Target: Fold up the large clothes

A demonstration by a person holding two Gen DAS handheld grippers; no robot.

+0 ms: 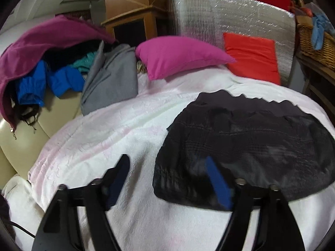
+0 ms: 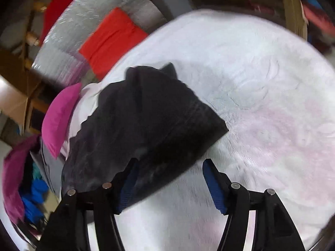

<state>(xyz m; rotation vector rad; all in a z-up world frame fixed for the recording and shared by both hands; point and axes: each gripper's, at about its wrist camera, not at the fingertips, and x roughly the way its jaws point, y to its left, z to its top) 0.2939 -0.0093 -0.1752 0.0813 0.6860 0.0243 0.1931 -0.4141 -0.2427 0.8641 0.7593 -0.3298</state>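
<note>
Hovering just above the near edge of the folded black fabric garment (image 1: 247, 146), the left gripper (image 1: 167, 179) stands spread wide with nothing between its blue pads; one finger overlaps the garment's near-left corner in this view, though contact cannot be told. The right gripper (image 2: 169, 179) is likewise released, its left finger beside the garment's near hem, its jaws apart over bare cover. That garment lies as a compact dark bundle on the white fluffy bed cover (image 1: 125, 129), which serves as landmark for the rest. It looks light, limp and thin, likely to sag and slip from a loose pinch, so I judge the firmest hold to be at a doubled corner or the thick folded hem. Beyond the garment, at the cover's far edge, rest a magenta cushion (image 1: 178, 54) and a red cushion (image 1: 253, 56). Left of the cover, a heap of purple, blue and grey clothes (image 1: 62, 69) waits. Right of it, a woven wicker basket (image 1: 312, 41) holds blue cloth.
</note>
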